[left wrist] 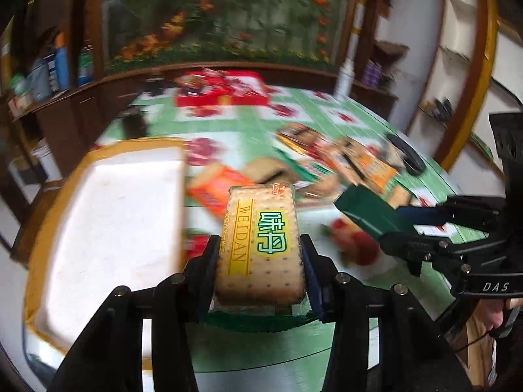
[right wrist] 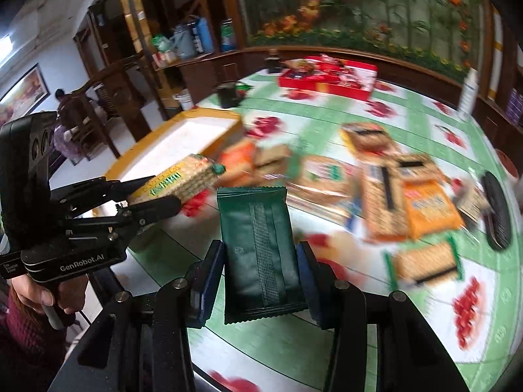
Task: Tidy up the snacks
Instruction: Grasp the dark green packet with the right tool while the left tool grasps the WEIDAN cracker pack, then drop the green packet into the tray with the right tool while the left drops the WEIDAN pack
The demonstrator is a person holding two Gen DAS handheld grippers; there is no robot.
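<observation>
The left claw [left wrist: 260,268] grips a clear-wrapped rectangular cracker pack [left wrist: 261,238], lifted off the green flowered desk [left wrist: 327,121]. The right claw [right wrist: 261,274] clamps a dark green foil packet [right wrist: 258,248]. A yellow-rimmed white tray [left wrist: 114,228] lies left of both.

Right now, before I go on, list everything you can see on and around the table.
Cracker pack: one, tan with yellow-green label, held in the left gripper.
Green packet: one, dark green, held in the right gripper.
Tray: one, white inside, yellow rim, at the table's left side.
Loose snack packs: several, orange and tan, blurred, spread over mid-table; count unclear.
Red box: one, far end of the table, holding wrapped items.
Tablecloth: green-white with red fruit print.
White bottle: one, far right edge.
Left gripper: black, shut on the cracker pack.
Right gripper: black, shut on the green packet.
</observation>
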